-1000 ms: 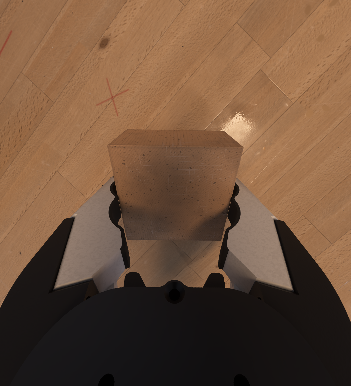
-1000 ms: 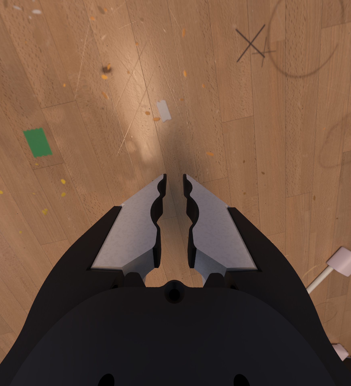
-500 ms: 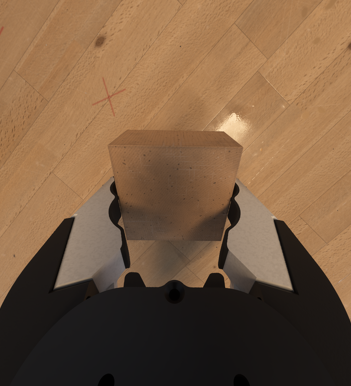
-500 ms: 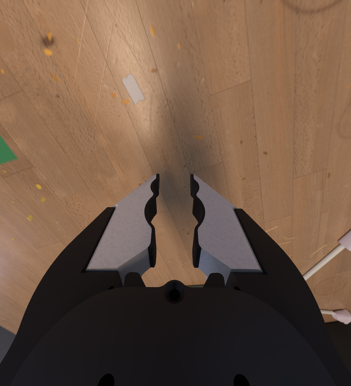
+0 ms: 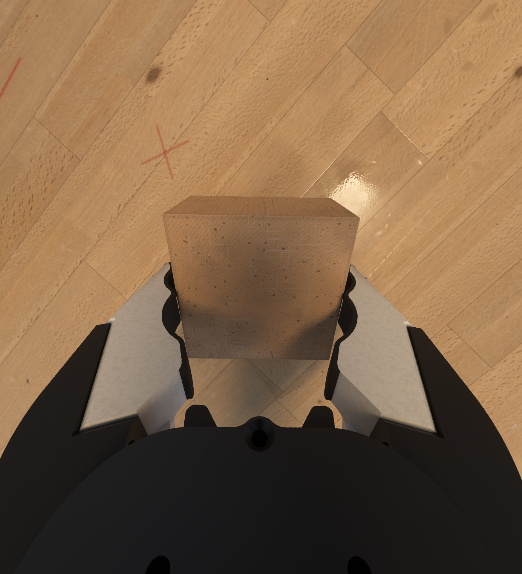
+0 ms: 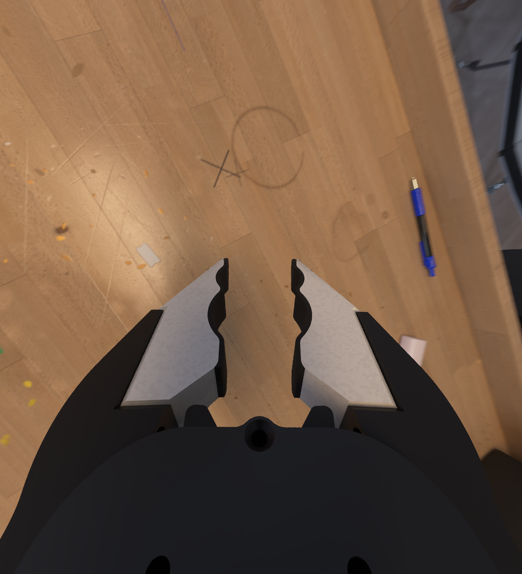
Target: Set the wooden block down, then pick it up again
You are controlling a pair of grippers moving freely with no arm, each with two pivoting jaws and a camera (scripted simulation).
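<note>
Wood on wood: the block (image 5: 259,279) sits clamped between the fingers (image 5: 148,335) of the left gripper (image 5: 259,270), held above the bench (image 5: 377,77). A strip of bench shows under its near edge, so it looks lifted clear, though from this angle I cannot be sure how high.

The grip is the first worry. The pads bear only on the lower, nearer part of the block's sides, and most of the block stands out past the fingertips. If it is lowered at a slant, one bottom edge would meet the bench first and could twist the block in the grip or tip it on release. Opening while it is off the surface would let it drop, bounce and turn, which would spoil the line for the re-grasp. The bench also looks glossy near the block, so a nudge from an opening finger might slide it.

The right gripper (image 6: 259,264) holds nothing, its fingers apart over scuffed bench, with a blue pen (image 6: 422,226) off to its right near the bench edge.

Against the earlier frames, the block's hold in the left gripper looks unchanged, and the red cross (image 5: 165,152) has hardly shifted. The right gripper has changed far more: its fingers have spread wider, and its view has swung, bringing in the pen and the bench edge.
</note>
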